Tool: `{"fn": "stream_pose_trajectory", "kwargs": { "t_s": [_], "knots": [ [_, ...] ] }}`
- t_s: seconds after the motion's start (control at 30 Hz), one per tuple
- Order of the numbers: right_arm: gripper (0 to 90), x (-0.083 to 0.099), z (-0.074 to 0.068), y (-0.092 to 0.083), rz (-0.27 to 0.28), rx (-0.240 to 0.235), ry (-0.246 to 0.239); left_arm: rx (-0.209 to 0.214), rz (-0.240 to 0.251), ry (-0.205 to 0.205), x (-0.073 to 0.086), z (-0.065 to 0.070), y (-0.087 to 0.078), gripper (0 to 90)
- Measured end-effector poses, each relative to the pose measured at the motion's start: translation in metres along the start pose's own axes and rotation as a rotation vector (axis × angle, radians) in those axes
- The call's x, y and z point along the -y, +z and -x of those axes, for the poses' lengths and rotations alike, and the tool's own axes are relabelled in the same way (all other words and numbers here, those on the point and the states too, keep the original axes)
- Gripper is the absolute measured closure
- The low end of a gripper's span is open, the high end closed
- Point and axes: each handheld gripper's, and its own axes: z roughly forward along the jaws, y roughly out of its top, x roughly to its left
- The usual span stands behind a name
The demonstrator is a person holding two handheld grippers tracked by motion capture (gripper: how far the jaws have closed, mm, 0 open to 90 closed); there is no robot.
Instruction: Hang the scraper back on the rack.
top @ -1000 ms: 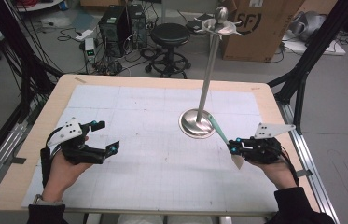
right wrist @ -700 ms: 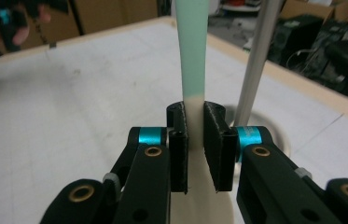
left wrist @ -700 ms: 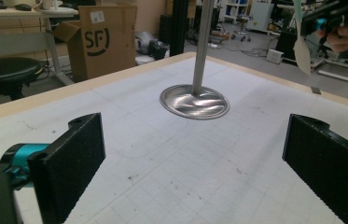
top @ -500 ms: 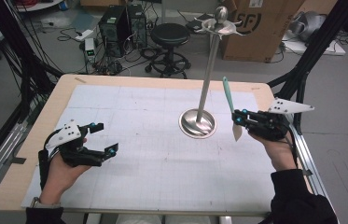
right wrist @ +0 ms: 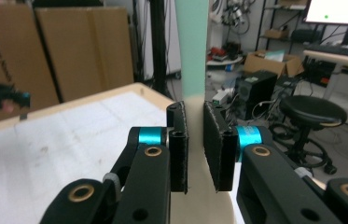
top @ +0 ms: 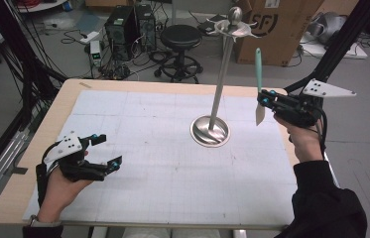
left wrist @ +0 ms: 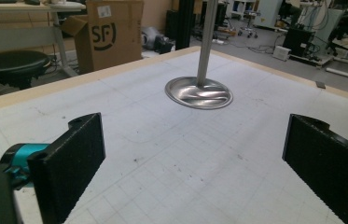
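spatula (top: 259,74) with a mint-green handle and a pale blade stands upright in the right gripper (top: 264,101), handle up and blade hanging below the jaws; it is off the table (top: 33,198), in the air near the table's right edge and to the right of the metal stand (top: 220,84). in the right gripper view the two black pads (right wrist: 178,149) sit narrow, pressing on the spatula (right wrist: 192,56) where green handle meets cream blade, so this claw is holding the tool. no container is on the table; the nearest thing to one is the round, shallow metal base (top: 210,131) of the stand, and nothing lies in it. the stand's pole rises from that base to a hooked top with a knob, and i cannot tell that anything hangs on the hooks. the right hand (top: 301,141) is raised above the table edge, forearm in a dark sleeve (top: 321,208) coming up from the bottom right, gripper pointing left and level toward the pole. the left hand (top: 61,186) rests low on the white gridded mat (top: 162,168) at the near left, its left gripper (top: 107,151) aimed across the table toward the stand; its jaws stand wide apart with nothing between them, as the left gripper view shows, with the base (left wrist: 198,92) ahead of them. counted: one spatula, one stand, two grippers, one mat. behind the table stand one black stool (top: 181,39) and one cardboard box (top: 272,25).
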Motion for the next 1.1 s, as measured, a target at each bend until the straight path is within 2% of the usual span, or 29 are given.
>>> {"fn": "stream_pose_trajectory", "kwargs": {
  "t_s": [0.27,1.1],
  "knots": [
    [80.6,-0.009,0.007,0.0,0.032,0.001,0.028,-0.006,0.005,-0.007,0.001,0.0,-0.004,6.3],
    [80.5,-0.01,0.012,0.02,0.035,-0.014,0.069,-0.012,0.007,-0.009,0.001,0.0,-0.008,6.3]
  ]
}}
